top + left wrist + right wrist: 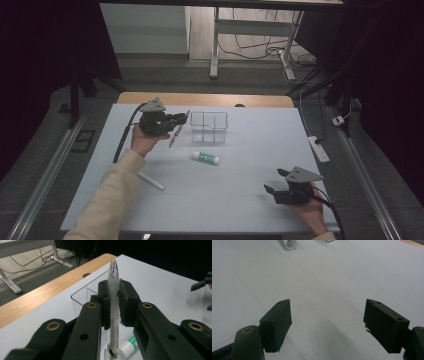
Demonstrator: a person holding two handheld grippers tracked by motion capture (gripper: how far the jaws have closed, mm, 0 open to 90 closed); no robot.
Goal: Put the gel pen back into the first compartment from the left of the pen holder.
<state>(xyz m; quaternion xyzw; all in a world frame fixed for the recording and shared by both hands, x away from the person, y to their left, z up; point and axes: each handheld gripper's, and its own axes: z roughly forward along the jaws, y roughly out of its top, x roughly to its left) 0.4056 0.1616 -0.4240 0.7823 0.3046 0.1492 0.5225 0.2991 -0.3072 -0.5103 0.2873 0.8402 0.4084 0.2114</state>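
Observation:
My left gripper (pixel 181 120) is shut on a frosted white pen (pixel 113 302), which stands between its pads with the clear tip above them. In the high view that pen (pixel 178 130) slants just left of the clear divided organizer box (pixel 209 127). From the left gripper view, the box's corner (pixel 82 296) lies right behind the pen. A white glue stick with a green label (pixel 206 157) lies on the table in front of the box. My right gripper (pixel 275 182) rests near the front right of the table, open and empty, its pads (pixel 277 323) wide apart over bare table.
A white tube-like stick (pixel 151 181) lies by the left forearm. The white table top (pixel 235 195) has a wooden strip (pixel 205 99) along its far edge. A power strip (pixel 318 148) lies beyond the right edge. A desk frame and cables stand on the floor behind.

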